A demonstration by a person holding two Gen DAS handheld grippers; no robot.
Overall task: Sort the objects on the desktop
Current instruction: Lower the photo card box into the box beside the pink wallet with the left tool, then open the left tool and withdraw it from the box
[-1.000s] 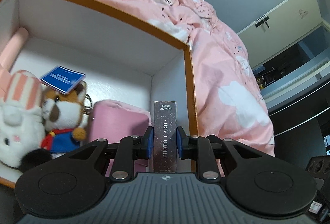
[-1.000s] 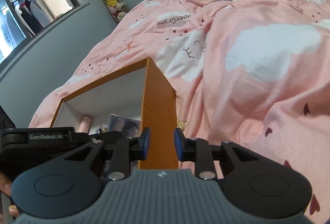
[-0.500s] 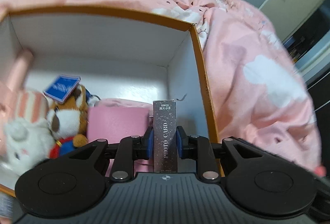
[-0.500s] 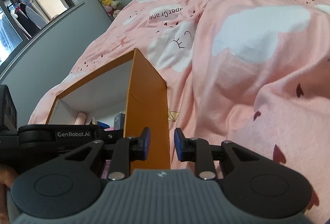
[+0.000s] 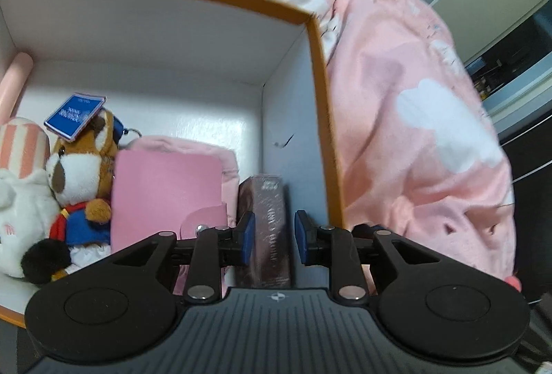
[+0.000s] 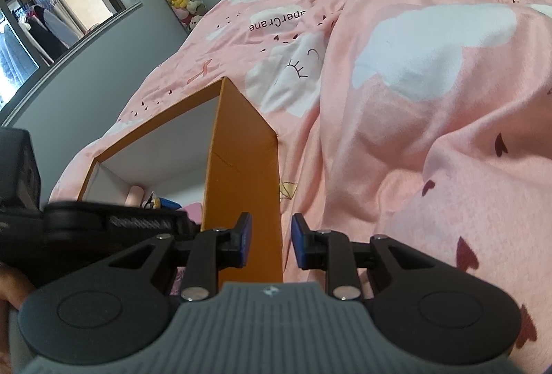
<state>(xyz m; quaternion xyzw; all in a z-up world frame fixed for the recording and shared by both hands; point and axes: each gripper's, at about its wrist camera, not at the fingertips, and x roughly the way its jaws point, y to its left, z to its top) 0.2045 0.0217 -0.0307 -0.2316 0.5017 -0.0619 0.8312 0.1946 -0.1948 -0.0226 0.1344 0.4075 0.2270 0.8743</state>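
The photo card box (image 5: 268, 229) stands inside the orange box (image 5: 321, 105), beside the pink wallet (image 5: 165, 194); left gripper (image 5: 272, 236) narrow around it, right pad apart. Right gripper (image 6: 270, 244) narrow, straddling the orange wall.

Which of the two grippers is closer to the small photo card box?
Left. The left gripper has its fingers on either side of the photo card box inside the orange box. The right gripper is outside, at that box's orange wall.

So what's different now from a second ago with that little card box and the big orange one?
The left gripper has tipped further down into the orange box and let go of the photo card box, which now stands between its pads by the pink wallet. The plush toys stayed put, and the right gripper kept straddling the box wall.
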